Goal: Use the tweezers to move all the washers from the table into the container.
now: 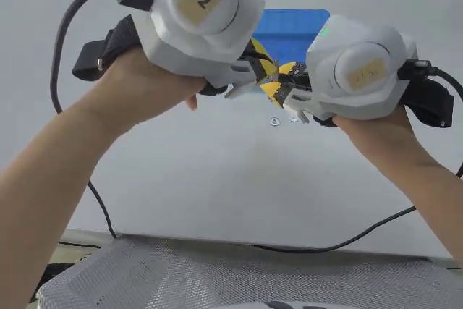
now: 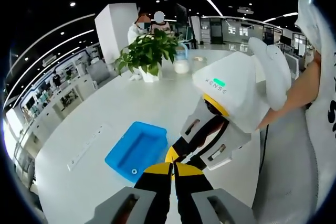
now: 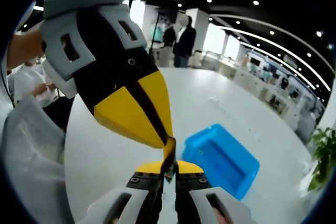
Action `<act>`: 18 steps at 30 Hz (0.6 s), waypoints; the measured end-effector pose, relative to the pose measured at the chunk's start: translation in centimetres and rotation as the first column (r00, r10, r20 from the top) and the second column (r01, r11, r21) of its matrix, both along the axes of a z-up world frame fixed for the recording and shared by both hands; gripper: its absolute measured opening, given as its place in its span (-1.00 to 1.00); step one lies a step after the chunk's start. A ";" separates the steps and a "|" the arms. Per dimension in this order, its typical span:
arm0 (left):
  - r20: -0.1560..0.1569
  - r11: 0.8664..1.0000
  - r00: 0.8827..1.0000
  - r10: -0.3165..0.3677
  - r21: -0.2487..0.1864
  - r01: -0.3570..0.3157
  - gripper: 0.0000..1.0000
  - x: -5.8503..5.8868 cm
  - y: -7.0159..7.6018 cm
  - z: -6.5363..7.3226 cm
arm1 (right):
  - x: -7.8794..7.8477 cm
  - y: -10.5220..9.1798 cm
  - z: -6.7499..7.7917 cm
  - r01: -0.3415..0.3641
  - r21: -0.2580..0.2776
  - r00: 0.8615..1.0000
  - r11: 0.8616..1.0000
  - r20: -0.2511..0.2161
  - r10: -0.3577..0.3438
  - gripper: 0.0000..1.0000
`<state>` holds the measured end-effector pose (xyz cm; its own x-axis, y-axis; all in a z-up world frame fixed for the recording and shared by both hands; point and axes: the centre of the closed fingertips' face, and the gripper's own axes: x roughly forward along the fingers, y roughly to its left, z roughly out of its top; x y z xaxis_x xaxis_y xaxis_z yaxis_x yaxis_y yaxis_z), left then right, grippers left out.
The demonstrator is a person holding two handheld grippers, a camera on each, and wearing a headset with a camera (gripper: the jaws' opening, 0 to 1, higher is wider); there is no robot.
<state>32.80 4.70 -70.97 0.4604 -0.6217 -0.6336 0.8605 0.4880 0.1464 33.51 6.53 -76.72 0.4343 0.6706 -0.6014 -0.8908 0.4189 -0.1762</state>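
Over the white table, my left gripper (image 1: 266, 69) and my right gripper (image 1: 278, 86) meet tip to tip. A thin dark pair of tweezers (image 3: 169, 156) runs from the left gripper's yellow jaws into the right gripper's jaws. Both pairs of jaws are pressed together on it. In the left gripper view, my left gripper (image 2: 172, 170) is at the bottom and the right gripper (image 2: 176, 156) comes in from the right. The blue container (image 1: 293, 30) lies just beyond the tips; one washer (image 2: 134, 171) lies inside it. Two washers (image 1: 275, 121) (image 1: 294, 119) rest on the table below the grippers.
A black cable (image 1: 347, 240) trails across the table's near side, and another cable (image 1: 65, 41) loops at the left. A grey mesh chair back (image 1: 217, 273) is at the front edge. A potted plant (image 2: 149, 53) stands far across the table, with people beyond it.
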 end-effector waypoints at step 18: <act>-0.066 1.000 0.998 0.007 -0.018 -0.008 -1.00 -1.2 -0.5 -0.8 | -1.0 -0.2 -0.8 0.003 -0.017 1.000 1.000 -0.010 -0.004 -0.94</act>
